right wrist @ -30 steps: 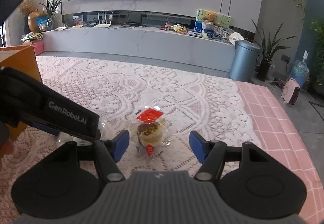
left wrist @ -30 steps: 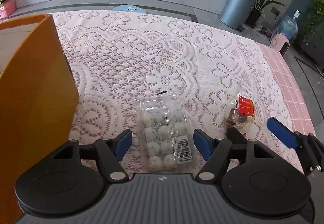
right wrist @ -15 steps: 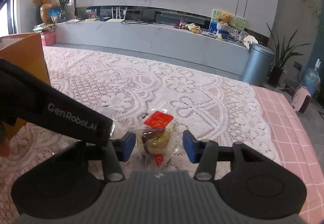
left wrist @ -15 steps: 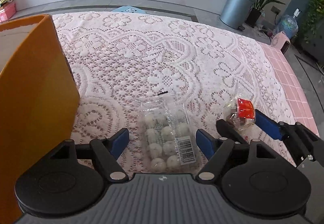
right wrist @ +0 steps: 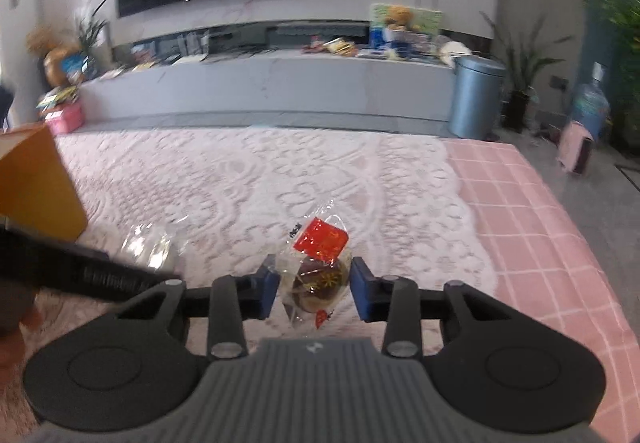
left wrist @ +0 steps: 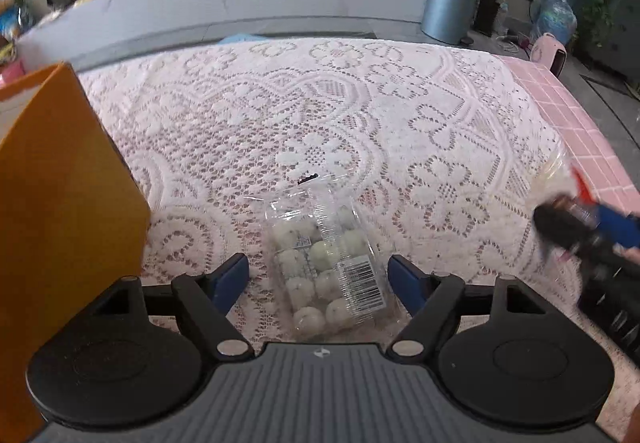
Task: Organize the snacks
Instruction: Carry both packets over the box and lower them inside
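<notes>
While right hand-held gripper [right wrist: 314,289] pinches pastry pkt [right wrist: 318,271], left hand-held gripper [left wrist: 318,277] closing, straddles ball pack [left wrist: 326,267]

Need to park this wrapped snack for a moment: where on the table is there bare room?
Free: the lace cloth beyond the clear pack of white balls, between the orange box and the pink checked strip; that strip is bare too. Crowded: the near edge, around the pack, left gripper and right gripper.

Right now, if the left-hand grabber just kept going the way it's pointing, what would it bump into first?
Most likely the clear packet of white balls lying on the lace tablecloth. It sits between the open fingers of the left gripper, which tilts down toward it. How much gap remains is hard to judge.
</notes>
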`<state>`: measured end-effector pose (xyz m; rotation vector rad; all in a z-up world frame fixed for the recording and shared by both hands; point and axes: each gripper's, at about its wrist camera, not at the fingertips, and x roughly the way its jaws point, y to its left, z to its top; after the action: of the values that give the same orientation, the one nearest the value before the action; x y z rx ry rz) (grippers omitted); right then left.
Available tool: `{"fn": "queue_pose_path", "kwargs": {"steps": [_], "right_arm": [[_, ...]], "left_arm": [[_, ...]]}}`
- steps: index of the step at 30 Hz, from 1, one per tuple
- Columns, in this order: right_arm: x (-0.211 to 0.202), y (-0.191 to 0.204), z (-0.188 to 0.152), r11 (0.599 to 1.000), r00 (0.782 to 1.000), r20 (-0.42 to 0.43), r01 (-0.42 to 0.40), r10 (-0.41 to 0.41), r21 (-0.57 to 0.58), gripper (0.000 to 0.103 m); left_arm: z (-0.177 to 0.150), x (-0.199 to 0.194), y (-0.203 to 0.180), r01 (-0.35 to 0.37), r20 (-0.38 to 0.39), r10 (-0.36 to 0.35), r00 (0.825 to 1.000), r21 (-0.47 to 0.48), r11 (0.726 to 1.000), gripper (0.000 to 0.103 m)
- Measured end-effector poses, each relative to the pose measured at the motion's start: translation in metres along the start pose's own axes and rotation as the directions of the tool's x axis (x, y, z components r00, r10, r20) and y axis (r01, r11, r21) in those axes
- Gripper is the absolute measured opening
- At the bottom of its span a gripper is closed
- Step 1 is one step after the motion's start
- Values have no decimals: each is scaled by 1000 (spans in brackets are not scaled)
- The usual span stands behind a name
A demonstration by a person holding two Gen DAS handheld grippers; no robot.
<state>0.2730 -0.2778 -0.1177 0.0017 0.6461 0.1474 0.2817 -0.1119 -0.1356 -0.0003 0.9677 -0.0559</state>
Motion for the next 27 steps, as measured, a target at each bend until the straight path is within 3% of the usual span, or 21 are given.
{"fn": "queue_pose_path", "kwargs": {"steps": [1,7,18,27], "right_arm": [[-3,-2,1,1000,1000,10,5,-5,10,36],[-12,7,0,1000,999,37,6,-5,-29,36],[-30,13,8,1000,999,44,-3,3,2,35],[-62,22,12,997,997,74,-42,37,62,35]], "left_arm": [[-1,-1,0,0,13,0,1000,3,1000,75],[-2,-6,1,20,36,-21,999,10,1000,69],[-13,-45,1,126,97,-126,987,10,992,67],[-27,-113,13,222,179,-219,959,5,975,67]]}}
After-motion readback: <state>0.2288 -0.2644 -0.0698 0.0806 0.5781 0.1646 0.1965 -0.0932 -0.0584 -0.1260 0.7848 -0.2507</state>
